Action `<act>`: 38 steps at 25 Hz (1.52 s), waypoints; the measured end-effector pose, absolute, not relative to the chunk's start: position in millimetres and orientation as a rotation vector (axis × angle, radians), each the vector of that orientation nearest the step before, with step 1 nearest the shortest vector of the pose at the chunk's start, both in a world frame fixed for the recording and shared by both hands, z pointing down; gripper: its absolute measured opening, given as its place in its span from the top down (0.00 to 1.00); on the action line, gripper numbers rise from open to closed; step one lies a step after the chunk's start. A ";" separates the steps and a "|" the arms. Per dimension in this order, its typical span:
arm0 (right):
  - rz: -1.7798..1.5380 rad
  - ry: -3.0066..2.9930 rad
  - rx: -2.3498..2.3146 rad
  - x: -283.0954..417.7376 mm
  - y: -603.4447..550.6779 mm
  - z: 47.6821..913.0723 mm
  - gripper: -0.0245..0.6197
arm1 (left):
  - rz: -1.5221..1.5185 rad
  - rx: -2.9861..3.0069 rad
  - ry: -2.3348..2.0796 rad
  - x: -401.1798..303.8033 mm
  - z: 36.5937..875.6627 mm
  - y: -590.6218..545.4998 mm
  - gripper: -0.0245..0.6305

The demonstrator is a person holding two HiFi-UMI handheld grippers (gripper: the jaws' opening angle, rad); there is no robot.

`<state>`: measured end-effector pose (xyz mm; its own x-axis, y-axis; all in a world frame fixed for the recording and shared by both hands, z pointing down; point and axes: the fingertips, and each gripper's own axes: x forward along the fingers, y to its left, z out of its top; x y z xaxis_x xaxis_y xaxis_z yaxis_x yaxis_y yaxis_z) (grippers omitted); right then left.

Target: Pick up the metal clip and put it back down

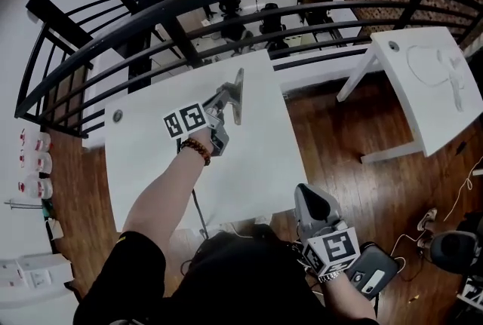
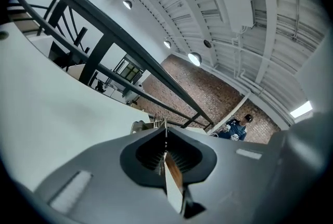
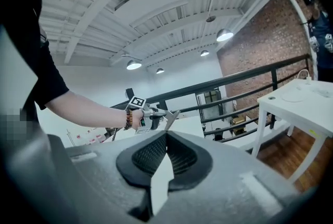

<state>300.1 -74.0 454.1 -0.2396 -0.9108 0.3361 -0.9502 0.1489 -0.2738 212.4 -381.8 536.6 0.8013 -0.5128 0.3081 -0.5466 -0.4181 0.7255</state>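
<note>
- The left gripper (image 1: 238,86) hangs above the middle of the white table (image 1: 256,165), jaws pointing toward the top of the frame, with nothing lying on the tabletop under it.
- A black railing (image 1: 226,7) curves across the top of the head view, just behind the table's far edge.
- A second white table (image 1: 434,90) stands well apart at the upper right, a thin cable (image 1: 445,63) looped on it.
- Small bottles (image 1: 34,165) line the left edge on the wooden floor (image 1: 332,127).
- The right gripper (image 1: 308,197) is low at the lower right, beside the table's near edge, with a dark phone-like device (image 1: 373,271) just beside its hand.
- The left gripper's own view shows its jaws nearly together, pinching the metal clip (image 2: 152,124), whose shiny end sticks out past the tips; the head view is too small to show the clip.
- That view also takes in a person in blue (image 2: 237,128) far off at the brick wall, out of the head view.
- The right gripper view shows its jaws pressed together on nothing, and, beyond them, the left gripper raised in the air with a beaded bracelet (image 3: 127,119) on the wrist.
</note>
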 end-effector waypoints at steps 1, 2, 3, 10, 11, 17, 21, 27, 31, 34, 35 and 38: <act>0.670 -2.300 1.885 301.3 -74.0 455.3 0.98 | 0.056 2.089 -0.786 215.8 542.9 -391.2 0.92; 0.676 -2.288 1.892 302.1 -74.1 456.5 0.98 | 0.060 2.084 -0.788 219.2 548.9 -400.4 0.92; 0.679 -2.276 1.895 302.5 -74.3 458.0 0.98 | 0.063 2.077 -0.791 222.3 555.1 -409.1 0.92; 0.695 -2.167 1.914 311.2 -70.2 470.0 0.98 | 0.057 2.026 -0.825 240.1 598.5 -457.1 0.92; 0.699 -2.155 1.912 311.2 -68.9 471.2 0.98 | 0.059 2.014 -0.834 239.6 605.2 -461.0 0.92; 0.692 -2.104 1.909 316.8 -66.2 473.2 0.98 | 0.067 1.958 -0.879 232.7 630.4 -475.2 0.92; 0.704 -2.099 1.910 314.1 -68.3 474.4 0.98 | 0.075 1.953 -0.866 231.5 636.6 -473.1 0.76; 0.682 -2.124 1.867 296.4 -77.6 470.2 0.98 | 0.166 1.983 -0.942 202.4 637.8 -470.8 0.67; 0.652 -2.167 1.843 281.3 -84.3 463.5 0.98 | 0.206 2.047 -0.972 171.4 621.6 -459.0 0.72; 0.616 -2.217 1.815 261.7 -89.0 459.8 0.98 | 0.233 2.120 -0.973 147.0 603.9 -440.1 0.76; 0.599 -2.223 1.799 255.1 -89.4 459.9 0.98 | 0.242 2.143 -0.970 138.6 598.9 -431.9 0.78; 0.545 -2.248 1.771 232.0 -88.6 452.2 0.98 | 0.263 2.197 -0.956 112.0 585.2 -403.1 0.81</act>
